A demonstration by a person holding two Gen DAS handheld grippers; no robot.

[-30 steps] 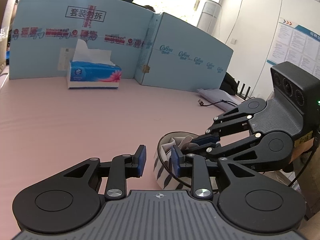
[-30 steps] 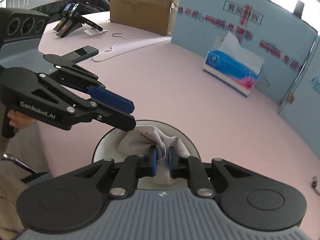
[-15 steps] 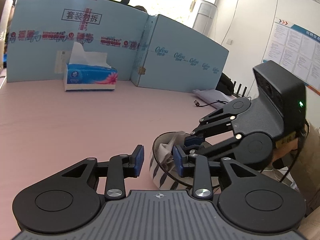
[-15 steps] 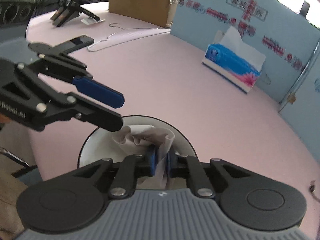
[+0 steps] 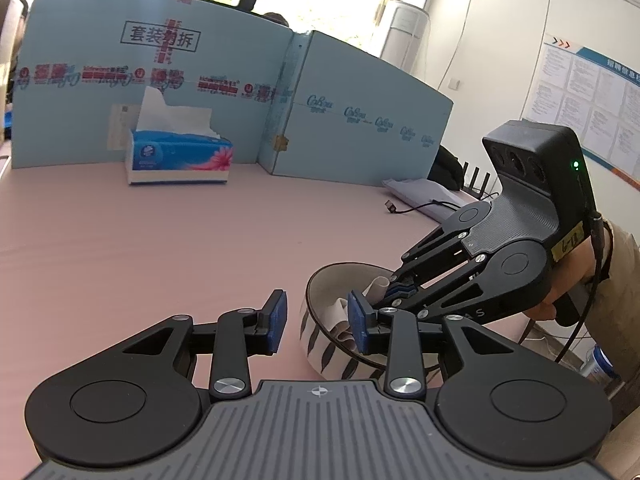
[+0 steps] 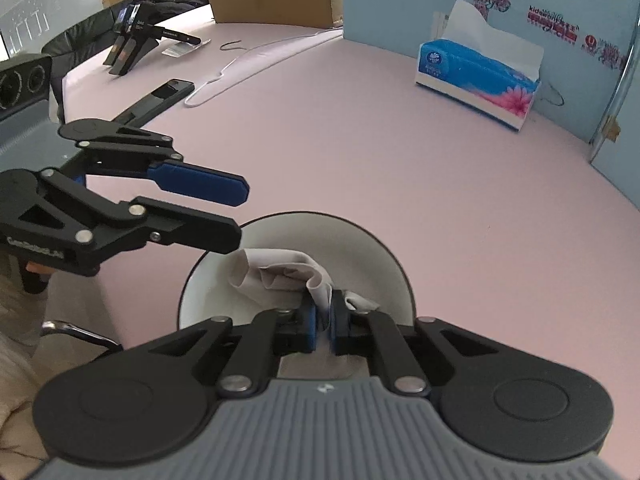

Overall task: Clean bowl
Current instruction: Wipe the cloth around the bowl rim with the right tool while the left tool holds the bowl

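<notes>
Tightened since earlier, the right gripper [image 6: 323, 322] is clamped on the cloth [image 6: 280, 270] inside the bowl [image 6: 372, 248]; its base is hidden. The left gripper [image 5: 316, 322] is held apart astride the bowl's rim, contact unclear.

Pink counter [image 6: 400, 152] and its load

A striped bowl [image 5: 320, 344] sat just below the tongs, its rim between the left pair's pads; a tissue box [image 6: 476, 80] stood well beyond, a phone [image 6: 160, 98] and white hanger [image 6: 240, 68] far off left.

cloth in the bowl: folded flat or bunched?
Bunched. The cloth sits crumpled in loose folds inside the bowl, one ridge pinched between the right gripper jaws.
</notes>
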